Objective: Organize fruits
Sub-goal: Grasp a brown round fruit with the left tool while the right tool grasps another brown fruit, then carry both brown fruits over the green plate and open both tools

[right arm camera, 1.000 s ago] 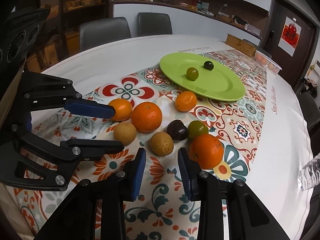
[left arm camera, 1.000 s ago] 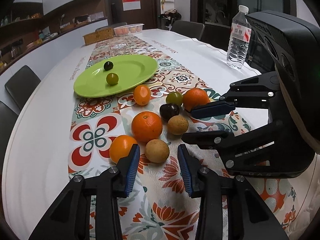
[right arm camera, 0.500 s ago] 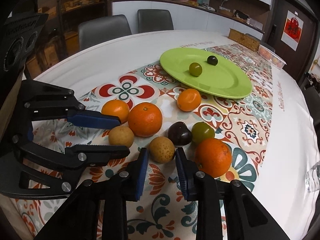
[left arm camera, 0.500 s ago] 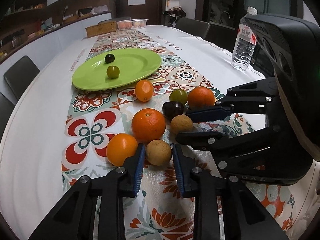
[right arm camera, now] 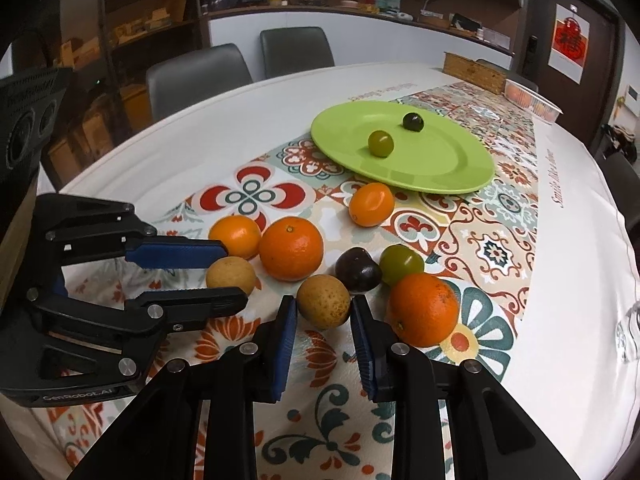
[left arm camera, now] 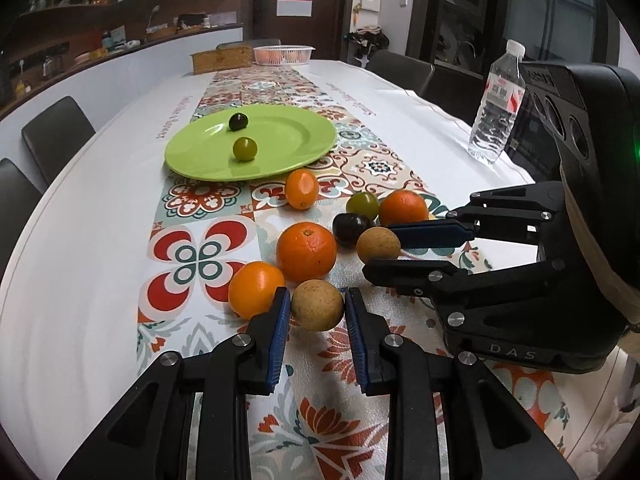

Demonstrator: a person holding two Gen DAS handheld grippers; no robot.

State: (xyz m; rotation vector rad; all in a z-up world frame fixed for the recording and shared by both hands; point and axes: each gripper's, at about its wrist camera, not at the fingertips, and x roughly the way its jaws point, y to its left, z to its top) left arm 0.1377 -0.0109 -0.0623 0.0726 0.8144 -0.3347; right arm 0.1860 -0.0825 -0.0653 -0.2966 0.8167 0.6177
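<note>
A green plate [left arm camera: 280, 148] [right arm camera: 440, 160] holds a green fruit [left arm camera: 245, 149] and a dark fruit [left arm camera: 238, 121]. Several fruits lie loose on the patterned runner: oranges [left arm camera: 306, 252] [right arm camera: 423, 309], a small orange [left arm camera: 301, 189], a dark plum [right arm camera: 357, 270], a green fruit [right arm camera: 401, 263]. My left gripper [left arm camera: 317, 305] has closed in around a brown fruit [left arm camera: 317, 305], its pads at the fruit's sides. My right gripper [right arm camera: 323, 307] likewise brackets a second brown fruit [right arm camera: 323, 301]. Both fruits rest on the table.
A water bottle [left arm camera: 496, 104] stands at the right edge. A wooden box [left arm camera: 222, 59] and a white basket [left arm camera: 284, 55] sit at the far end. Chairs [right arm camera: 200, 76] ring the table. An orange [left arm camera: 256, 290] sits just left of my left fingers.
Both grippers have moved forward and narrowed around their brown fruits, from wide open to close against the sides.
</note>
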